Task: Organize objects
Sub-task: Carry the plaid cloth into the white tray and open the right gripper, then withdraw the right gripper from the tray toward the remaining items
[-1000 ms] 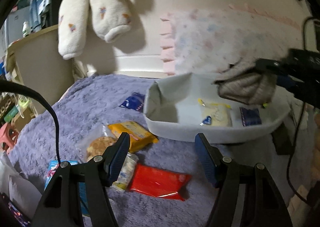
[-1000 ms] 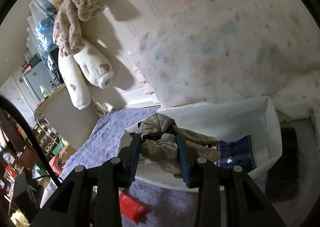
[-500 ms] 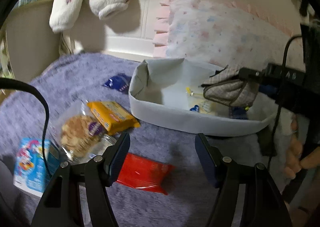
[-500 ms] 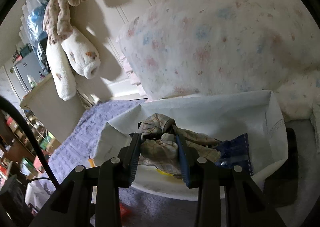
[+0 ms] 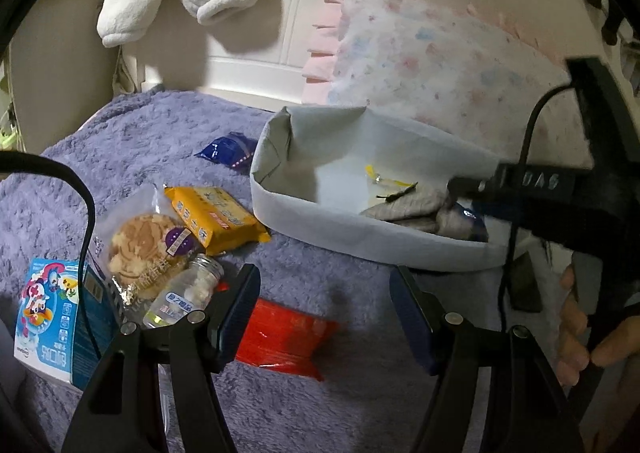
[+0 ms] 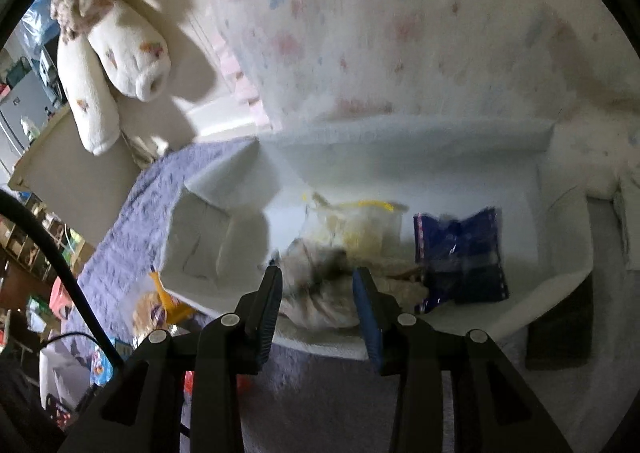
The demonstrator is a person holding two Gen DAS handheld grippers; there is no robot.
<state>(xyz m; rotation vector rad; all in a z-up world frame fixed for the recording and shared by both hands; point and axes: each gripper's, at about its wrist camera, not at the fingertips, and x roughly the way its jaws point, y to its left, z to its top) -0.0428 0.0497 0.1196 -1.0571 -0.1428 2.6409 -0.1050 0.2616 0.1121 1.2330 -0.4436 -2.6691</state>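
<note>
Since the earlier frame the right gripper (image 6: 317, 293) has dropped down into the grey fabric bin (image 5: 360, 241), and the checked cloth (image 6: 320, 285) it was carrying now sits on the bin floor instead of hanging over it. Its jaws are opening right now, with the cloth between them at lower centre of the right wrist view; the picture is blurry, so I can't really tell whether the pads are touching it. The left gripper (image 5: 324, 305) hangs about half open with nothing in it, low in its own frame over the purple blanket (image 5: 152, 141). Just past its left finger lies a red packet (image 5: 280, 333), then a small clear jar (image 5: 184, 293), a bagged round pastry (image 5: 144, 249), a blue carton (image 5: 48, 313) at lower left, and a yellow snack pack (image 5: 216, 217). Further back, a blue wrapper (image 5: 230, 149) lies on the blanket just beside the bin's left end. Inside the bin, beyond the cloth, there's a clear bag with a yellow strip (image 6: 356, 225) and a dark blue packet (image 6: 460, 253). A floral pillow (image 5: 440, 69) leans behind the bin at upper right.
</note>
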